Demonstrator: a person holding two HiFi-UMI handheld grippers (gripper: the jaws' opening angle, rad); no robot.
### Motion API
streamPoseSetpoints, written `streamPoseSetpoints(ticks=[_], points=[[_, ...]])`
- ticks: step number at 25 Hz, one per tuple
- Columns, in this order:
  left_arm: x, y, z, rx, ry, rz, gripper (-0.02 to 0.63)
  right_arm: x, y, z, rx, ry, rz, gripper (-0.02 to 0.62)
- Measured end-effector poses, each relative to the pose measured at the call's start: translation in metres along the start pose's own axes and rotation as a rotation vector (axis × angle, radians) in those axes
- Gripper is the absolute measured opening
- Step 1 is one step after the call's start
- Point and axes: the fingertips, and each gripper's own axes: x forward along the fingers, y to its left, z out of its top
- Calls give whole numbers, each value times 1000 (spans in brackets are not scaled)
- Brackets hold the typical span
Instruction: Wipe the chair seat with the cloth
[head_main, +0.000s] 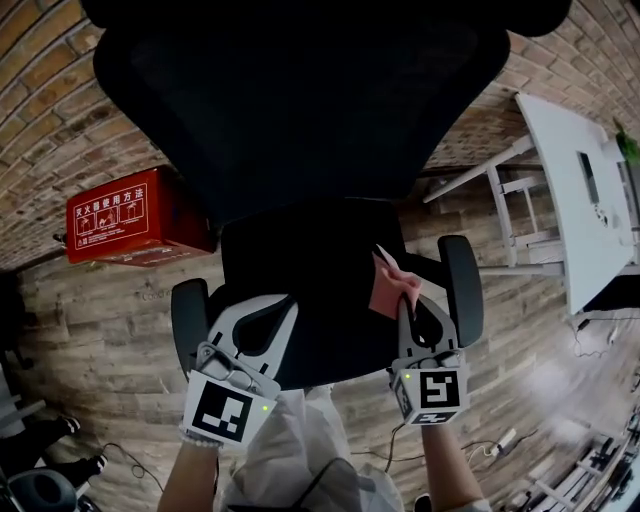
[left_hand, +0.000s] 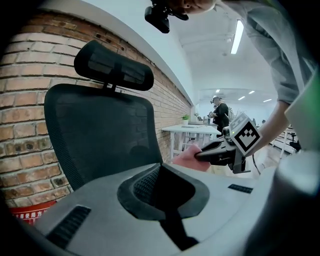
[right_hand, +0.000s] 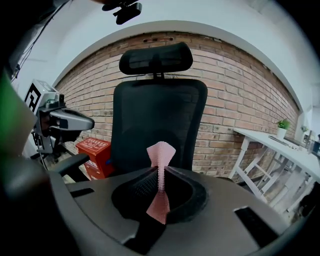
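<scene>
- Cloth, pink and crumpled, is being pinched between the fingers of the right gripper. One tuft is sticking out past the fingertips and another is bunching behind them.
- It is hanging over the 3 o'clock side of the black chair seat in the head view; whether it is touching the seat cannot be told.
- The left gripper is hovering over the seat's 8 o'clock corner, its fingers pressing together with nothing between them.
- The two grippers are sitting well apart, with the middle of the seat between them.
- The right armrest is standing just beside the right gripper at its 3 o'clock, crowding that side.
- The left armrest is flanking the left gripper at its 9 o'clock.
- The mesh backrest is rising at the seat's 12 o'clock, closing off the far edge, and a headrest is topping it.
- A red box with white print is sitting on the wooden floor at the chair's 9 o'clock, against the brick wall.
- A white worktop is standing at the chair's 3 o'clock, carrying a small green plant.
- A power strip with its cable is lying on the floor at 5 o'clock.
- Another person is standing far off beyond the worktop.
</scene>
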Motion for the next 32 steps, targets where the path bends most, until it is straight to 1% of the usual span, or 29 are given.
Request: streamPoseSetpoints(ticks=[10, 16, 24, 27, 32], points=[[30, 28, -46, -15, 14, -8, 18, 69, -28, -46, 31, 53, -114, 52], [44, 35, -64, -26, 25, -31, 18, 95, -51, -71, 88, 79, -222, 52], [59, 41, -80, -24, 49, -59, 18, 121, -82, -111, 150, 135, -321, 52], [61, 41, -89, -27, 66, -71, 18, 132, -87, -127, 166, 167, -344, 52], [67, 43, -98, -28, 64, -86, 18, 150, -95, -152, 167, 217, -367, 52]])
